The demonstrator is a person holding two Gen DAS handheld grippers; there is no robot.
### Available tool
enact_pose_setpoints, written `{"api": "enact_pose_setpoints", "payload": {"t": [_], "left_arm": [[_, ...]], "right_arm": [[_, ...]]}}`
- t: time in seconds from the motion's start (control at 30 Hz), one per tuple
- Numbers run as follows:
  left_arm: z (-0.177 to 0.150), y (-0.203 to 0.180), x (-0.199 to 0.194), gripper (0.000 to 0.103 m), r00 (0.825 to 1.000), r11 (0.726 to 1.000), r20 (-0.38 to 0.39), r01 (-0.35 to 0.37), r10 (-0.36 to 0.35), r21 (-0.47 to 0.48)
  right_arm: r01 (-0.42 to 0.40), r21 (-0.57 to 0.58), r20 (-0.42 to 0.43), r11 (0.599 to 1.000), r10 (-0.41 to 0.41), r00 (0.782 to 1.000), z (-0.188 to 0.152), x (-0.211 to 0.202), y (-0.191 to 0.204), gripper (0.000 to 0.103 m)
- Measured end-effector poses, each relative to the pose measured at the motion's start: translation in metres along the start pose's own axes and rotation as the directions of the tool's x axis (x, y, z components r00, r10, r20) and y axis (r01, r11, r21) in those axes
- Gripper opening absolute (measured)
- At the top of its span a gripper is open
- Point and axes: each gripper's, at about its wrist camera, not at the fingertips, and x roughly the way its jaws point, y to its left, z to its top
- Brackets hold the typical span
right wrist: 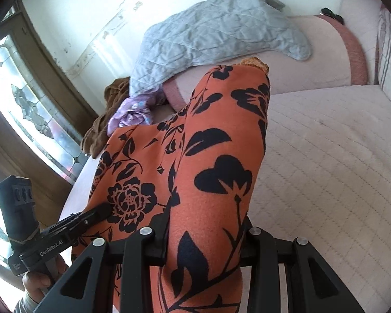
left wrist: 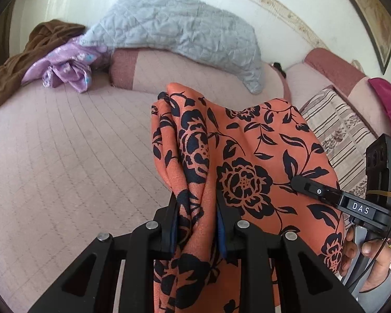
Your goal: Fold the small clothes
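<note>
An orange garment with a black flower print is held up above the pink quilted bed. My left gripper is shut on a bunched edge of it. My right gripper is shut on another part of the same garment, which drapes over its jaws. In the left wrist view the right gripper reaches in from the right against the cloth. In the right wrist view the left gripper reaches in from the lower left against the cloth.
A grey quilted blanket lies over the pink bolster at the back. A purple garment and a brown one lie at the bed's far left. A striped cushion and magenta cloth are at right. A window is at left.
</note>
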Motion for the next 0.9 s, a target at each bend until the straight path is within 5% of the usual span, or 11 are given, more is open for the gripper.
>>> {"api": "enact_pose_setpoints", "payload": {"t": [0.1, 0.17, 0.23, 0.3, 0.43, 0.57, 0.67, 0.73, 0.9], "left_arm": [[-0.011, 0.002, 0.033, 0.047, 0.994, 0.996, -0.072, -0.080, 0.082, 0.034], [-0.025, 0.013, 0.056, 0.051, 0.974, 0.984, -0.143, -0.172, 0.177, 0.051], [-0.036, 0.027, 0.062, 0.051, 0.965, 0.983, -0.188, -0.183, 0.183, 0.019], [-0.041, 0.035, 0.060, 0.052, 0.963, 0.980, -0.185, -0.199, 0.196, -0.002], [-0.043, 0.043, 0.057, 0.053, 0.960, 0.978, -0.189, -0.211, 0.206, -0.008], [-0.042, 0.045, 0.053, 0.058, 0.964, 0.978, -0.174, -0.207, 0.200, -0.024], [-0.041, 0.045, 0.052, 0.058, 0.964, 0.978, -0.176, -0.207, 0.201, -0.017], [-0.039, 0.046, 0.052, 0.058, 0.963, 0.977, -0.172, -0.213, 0.208, -0.007], [-0.036, 0.046, 0.047, 0.063, 0.963, 0.974, -0.151, -0.227, 0.223, -0.010]], "right_arm": [[-0.001, 0.047, -0.022, 0.999, 0.002, 1.000, -0.006, 0.016, -0.030, 0.041], [0.062, 0.102, -0.038, 0.993, -0.058, 0.998, -0.016, 0.032, -0.052, 0.055], [0.162, 0.180, -0.055, 0.970, -0.155, 0.986, -0.030, 0.039, -0.076, 0.058], [0.164, 0.207, -0.043, 0.964, -0.158, 0.986, -0.043, 0.035, -0.084, 0.058], [0.168, 0.125, 0.008, 0.978, -0.170, 0.985, -0.045, 0.019, -0.058, 0.058], [0.136, 0.012, 0.043, 0.991, -0.136, 0.990, -0.039, 0.016, -0.021, 0.070], [0.139, -0.004, -0.045, 0.990, -0.139, 0.989, -0.047, 0.045, -0.018, 0.073], [0.192, 0.057, -0.161, 0.980, -0.181, 0.970, -0.054, 0.069, -0.037, 0.073], [0.180, 0.028, -0.049, 0.983, -0.178, 0.983, -0.044, 0.045, -0.017, 0.075]]}}
